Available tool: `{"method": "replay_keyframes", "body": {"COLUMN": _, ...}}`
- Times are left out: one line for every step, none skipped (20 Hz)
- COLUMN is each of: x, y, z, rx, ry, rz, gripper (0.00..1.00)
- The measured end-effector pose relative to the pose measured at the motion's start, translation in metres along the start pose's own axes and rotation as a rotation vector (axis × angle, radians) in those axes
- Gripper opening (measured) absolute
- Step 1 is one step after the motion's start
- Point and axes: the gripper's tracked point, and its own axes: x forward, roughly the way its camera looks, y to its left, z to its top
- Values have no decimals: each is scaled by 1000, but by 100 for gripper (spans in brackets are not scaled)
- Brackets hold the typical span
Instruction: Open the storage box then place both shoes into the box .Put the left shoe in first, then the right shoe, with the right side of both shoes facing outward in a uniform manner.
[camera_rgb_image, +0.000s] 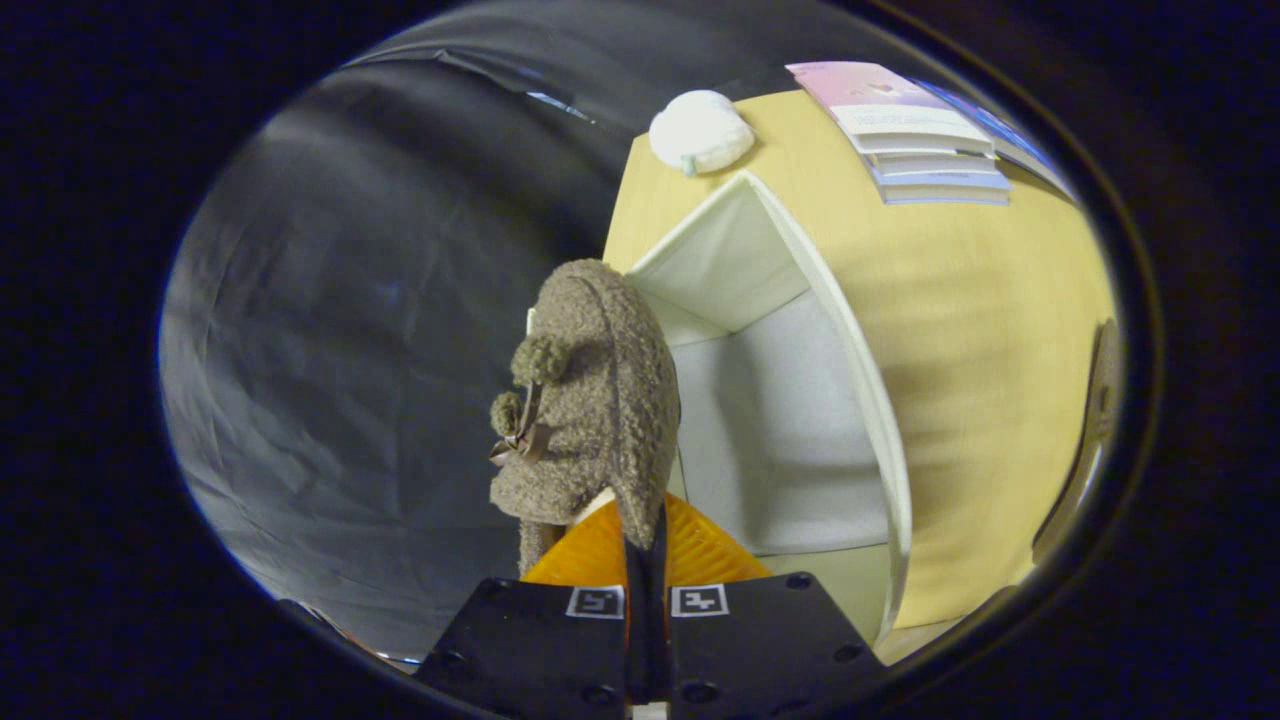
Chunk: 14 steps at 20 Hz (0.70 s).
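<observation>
The table (960, 330) carries the open box (800, 420), its pale inside facing the gripper, with booklets (915, 135) and a white cap (700, 132) well beyond. Just ahead of the fingers, at the box's left edge, hangs the fuzzy shoe (600, 400), pompoms (540, 360) on its side. The gripper (645, 555) has its fingers pressed nearly together, pinching the shoe's edge. The shoe looks light and soft; it would likely flop, so a hold on the stiffer sole rim seems safest.
</observation>
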Motion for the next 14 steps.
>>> {"method": "replay_keyframes", "body": {"x": 4, "y": -3, "z": 0, "rx": -19, "ry": 3, "rz": -21, "gripper": 4}}
{"method": "replay_keyframes", "body": {"x": 9, "y": -5, "z": -1, "rx": -33, "ry": 7, "rz": -38, "gripper": 4}}
{"method": "replay_keyframes", "body": {"x": 13, "y": -7, "z": -5, "rx": -38, "ry": 20, "rz": -56, "gripper": 4}}
{"method": "replay_keyframes", "body": {"x": 19, "y": -9, "z": -8, "rx": -45, "ry": 28, "rz": -72, "gripper": 3}}
{"method": "replay_keyframes", "body": {"x": 23, "y": -11, "z": -11, "rx": -50, "ry": 36, "rz": -86, "gripper": 3}}
{"method": "replay_keyframes", "body": {"x": 27, "y": -12, "z": -13, "rx": -54, "ry": 42, "rz": -100, "gripper": 3}}
{"method": "replay_keyframes", "body": {"x": 32, "y": -15, "z": -14, "rx": -53, "ry": 48, "rz": -113, "gripper": 4}}
{"method": "replay_keyframes", "body": {"x": 37, "y": -20, "z": -14, "rx": -52, "ry": 50, "rz": -135, "gripper": 4}}
{"method": "replay_keyframes", "body": {"x": 43, "y": -23, "z": -13, "rx": -56, "ry": 50, "rz": -161, "gripper": 4}}
{"method": "replay_keyframes", "body": {"x": 47, "y": -28, "z": -14, "rx": -67, "ry": 55, "rz": -190, "gripper": 4}}
{"method": "replay_keyframes", "body": {"x": 52, "y": -30, "z": -16, "rx": -80, "ry": 61, "rz": -215, "gripper": 4}}
{"method": "replay_keyframes", "body": {"x": 55, "y": -32, "z": -17, "rx": -85, "ry": 64, "rz": -234, "gripper": 4}}
{"method": "replay_keyframes", "body": {"x": 59, "y": -34, "z": -18, "rx": -87, "ry": 67, "rz": -248, "gripper": 4}}
{"method": "replay_keyframes", "body": {"x": 64, "y": -36, "z": -18, "rx": -87, "ry": 70, "rz": -260, "gripper": 4}}
